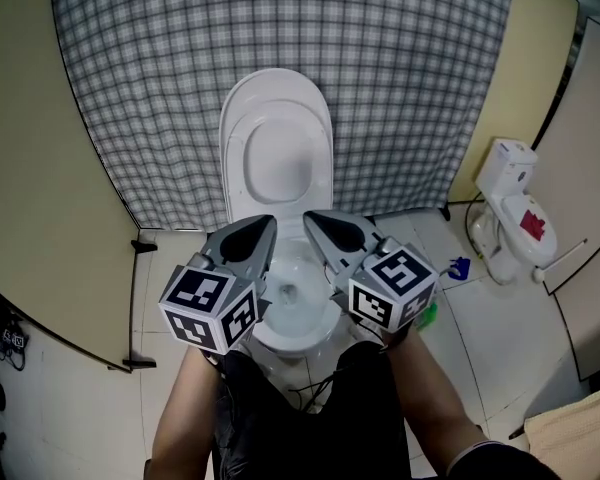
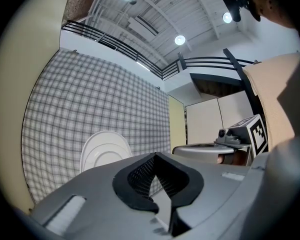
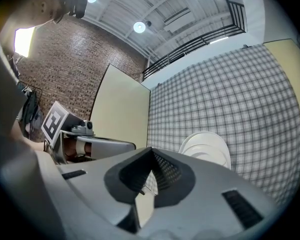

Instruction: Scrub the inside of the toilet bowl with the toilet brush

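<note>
You hold both hand-held grippers level and side by side above the bowl (image 1: 298, 290), probably so that each is ready and you can look down into the bowl between them. The left hand-held gripper (image 1: 267, 224) is clenched: its black pads meet at the tips with nothing between. The right hand-held gripper (image 1: 312, 220) is clenched and empty in the same way.

The lid (image 1: 277, 148) stands up against the curtain (image 1: 150, 88), which leaves the bowl open for scrubbing. A small blue thing (image 1: 459, 266) lies on the floor (image 1: 480, 328) to the right of the toilet; it is too small to say if it is the brush. This fits a brush that waits to be fetched, or one put away again.

The bowl is oval, smooth and glossy white, like ceramic. The curtain is soft checked cloth, the floor is pale tile, and the pads are ribbed and look like rubber.
</note>
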Tool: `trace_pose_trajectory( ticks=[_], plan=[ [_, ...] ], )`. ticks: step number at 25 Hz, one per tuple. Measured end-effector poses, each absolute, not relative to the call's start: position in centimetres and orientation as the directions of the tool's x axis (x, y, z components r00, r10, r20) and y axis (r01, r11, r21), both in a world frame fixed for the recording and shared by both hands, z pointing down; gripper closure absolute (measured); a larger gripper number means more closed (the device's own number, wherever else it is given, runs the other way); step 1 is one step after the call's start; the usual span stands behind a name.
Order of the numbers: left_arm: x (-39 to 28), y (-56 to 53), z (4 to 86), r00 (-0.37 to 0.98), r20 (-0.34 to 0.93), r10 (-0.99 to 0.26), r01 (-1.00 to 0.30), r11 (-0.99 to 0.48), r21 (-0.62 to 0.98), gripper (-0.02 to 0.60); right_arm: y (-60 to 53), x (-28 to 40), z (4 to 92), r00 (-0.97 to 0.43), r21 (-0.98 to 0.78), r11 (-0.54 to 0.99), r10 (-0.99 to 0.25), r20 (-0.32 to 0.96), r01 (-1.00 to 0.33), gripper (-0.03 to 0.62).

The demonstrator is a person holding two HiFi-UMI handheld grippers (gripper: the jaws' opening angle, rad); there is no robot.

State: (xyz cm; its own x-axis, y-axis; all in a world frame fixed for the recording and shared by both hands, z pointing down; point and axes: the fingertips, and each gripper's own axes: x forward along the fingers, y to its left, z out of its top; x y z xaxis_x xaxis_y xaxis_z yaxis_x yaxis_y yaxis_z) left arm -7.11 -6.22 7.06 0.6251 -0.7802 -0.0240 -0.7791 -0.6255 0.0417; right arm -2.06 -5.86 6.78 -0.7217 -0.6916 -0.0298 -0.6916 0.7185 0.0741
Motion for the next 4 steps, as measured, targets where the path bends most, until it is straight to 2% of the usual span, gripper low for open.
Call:
trace_pose_trajectory(
  ticks=[4],
  plan=[
    [-6.72, -4.98, 7.72, 0.617, -0.043, -0.786, -0.786, -0.618, 0.025, 0.572, -4.70, -1.67, 7.47, -0.727, 0.083, 0.723, -0.685, -0.046, -0.686, 0.585]
  ],
)
